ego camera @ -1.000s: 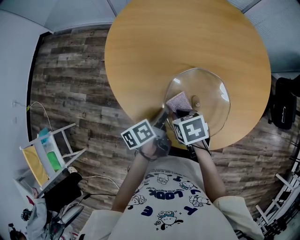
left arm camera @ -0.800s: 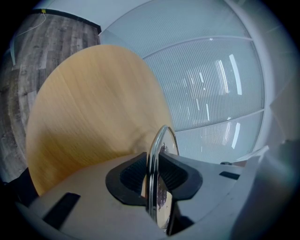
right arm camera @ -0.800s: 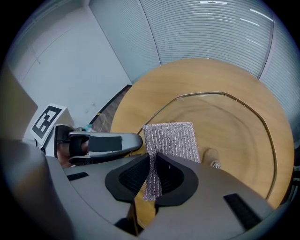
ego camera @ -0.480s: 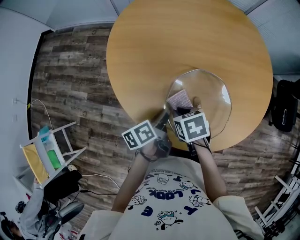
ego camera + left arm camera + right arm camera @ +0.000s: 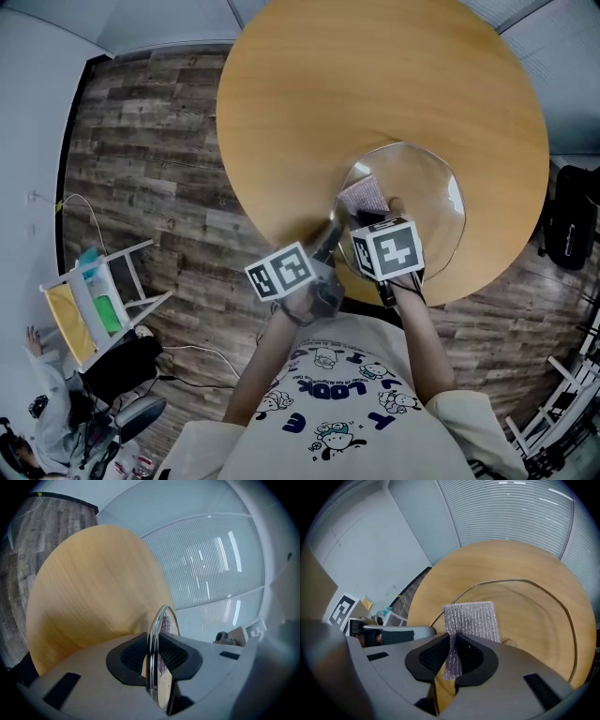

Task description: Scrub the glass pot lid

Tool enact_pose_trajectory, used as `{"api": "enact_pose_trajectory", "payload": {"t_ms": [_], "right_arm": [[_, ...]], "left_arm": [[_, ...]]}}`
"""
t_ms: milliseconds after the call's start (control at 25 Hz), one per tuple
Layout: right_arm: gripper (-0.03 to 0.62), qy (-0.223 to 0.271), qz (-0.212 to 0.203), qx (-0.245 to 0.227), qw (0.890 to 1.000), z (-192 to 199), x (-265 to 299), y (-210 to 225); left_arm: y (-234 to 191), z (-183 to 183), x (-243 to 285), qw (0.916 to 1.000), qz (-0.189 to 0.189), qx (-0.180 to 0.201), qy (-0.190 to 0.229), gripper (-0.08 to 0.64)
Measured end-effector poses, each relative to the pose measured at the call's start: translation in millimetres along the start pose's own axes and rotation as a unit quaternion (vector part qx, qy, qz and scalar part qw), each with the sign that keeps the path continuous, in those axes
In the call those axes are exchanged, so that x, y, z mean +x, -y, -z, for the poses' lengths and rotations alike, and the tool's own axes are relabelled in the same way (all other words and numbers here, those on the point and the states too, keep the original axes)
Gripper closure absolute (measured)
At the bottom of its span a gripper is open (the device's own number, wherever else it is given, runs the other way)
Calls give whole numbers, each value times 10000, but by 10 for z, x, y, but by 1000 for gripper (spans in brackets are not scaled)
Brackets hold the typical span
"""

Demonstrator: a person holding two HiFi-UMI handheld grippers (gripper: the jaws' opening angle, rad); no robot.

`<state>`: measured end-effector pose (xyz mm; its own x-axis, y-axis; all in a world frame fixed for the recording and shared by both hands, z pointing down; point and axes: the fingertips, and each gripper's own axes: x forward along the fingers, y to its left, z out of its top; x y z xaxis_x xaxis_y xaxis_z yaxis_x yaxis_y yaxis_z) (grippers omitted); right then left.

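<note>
Reference: the glass pot lid (image 5: 433, 187), over the table (image 5: 375, 84) at the edge nearest you. Your left gripper (image 5: 330, 232) sits on its left rim. Your right gripper (image 5: 372, 218) stands at its near side, and the pad (image 5: 364, 197) in that gripper lies against it, left of its knob (image 5: 395, 203).

Cream short-sleeved T-shirt (image 5: 356, 403), blue cartoon figures and lettering printed on it. The left gripper (image 5: 328, 232) and right gripper (image 5: 367, 214) look the same — grey plastic bodies, black ribbed jaws, white cubes (image 5: 279, 270) with black square markers.
</note>
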<state>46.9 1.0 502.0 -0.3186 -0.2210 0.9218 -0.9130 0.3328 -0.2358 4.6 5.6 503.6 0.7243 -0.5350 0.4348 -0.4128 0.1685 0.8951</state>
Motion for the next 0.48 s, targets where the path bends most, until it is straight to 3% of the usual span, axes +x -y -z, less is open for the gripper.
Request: {"api": "enact_pose_trajectory", "payload": {"t_ms": [480], "right_arm": [[533, 77, 25, 41, 10000, -95, 26, 92]], "left_arm": [[-17, 8, 0, 10000, -26, 47, -10, 485]]}}
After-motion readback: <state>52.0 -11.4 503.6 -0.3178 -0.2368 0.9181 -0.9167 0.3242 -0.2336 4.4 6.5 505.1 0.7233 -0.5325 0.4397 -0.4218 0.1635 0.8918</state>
